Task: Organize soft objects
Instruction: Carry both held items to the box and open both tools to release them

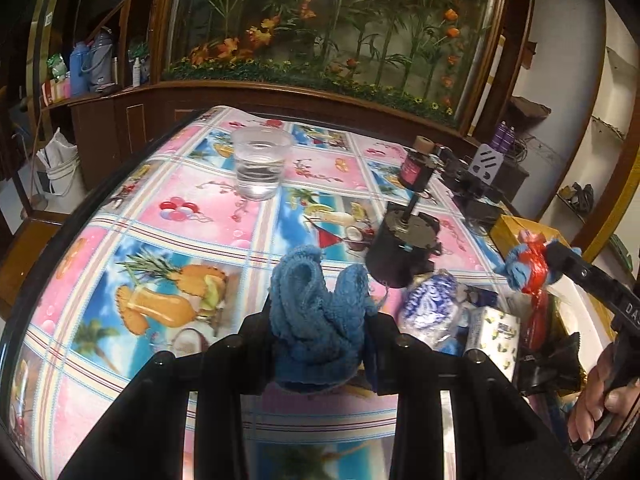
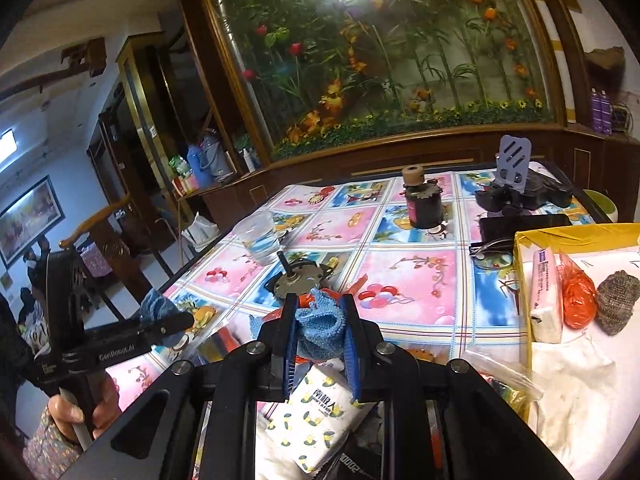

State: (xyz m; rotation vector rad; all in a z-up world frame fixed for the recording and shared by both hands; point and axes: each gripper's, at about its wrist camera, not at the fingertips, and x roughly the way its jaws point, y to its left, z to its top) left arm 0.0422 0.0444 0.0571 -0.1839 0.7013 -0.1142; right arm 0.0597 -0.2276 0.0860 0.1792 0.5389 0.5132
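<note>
Soft objects are in both grips at once, held above a table [image 1: 120,208] under a bright fruit-print cloth, and the largest hazards come first. To the right stands a yellow cardboard box [image 2: 568,236] with a grey knit piece [image 2: 618,302] and an orange bag [image 2: 578,300] inside, probably the sorting place. Nearer, a black motor [image 1: 400,248] with a bare shaft sits just beside the clutter; a swinging cloth could snag it. A clear cup of water [image 1: 260,168] stands well apart, yet a wide sweep might tip it. The left gripper [image 1: 320,320] has its fingers clamped on a dark blue knit cloth [image 1: 316,320] that bulges above them and hangs loosely below, so a loose fold could drag. The right gripper [image 2: 320,328] pinches a small light blue cloth [image 2: 320,326], seemingly with red plastic [image 1: 534,268] caught in it; that thin bite could slip.
</note>
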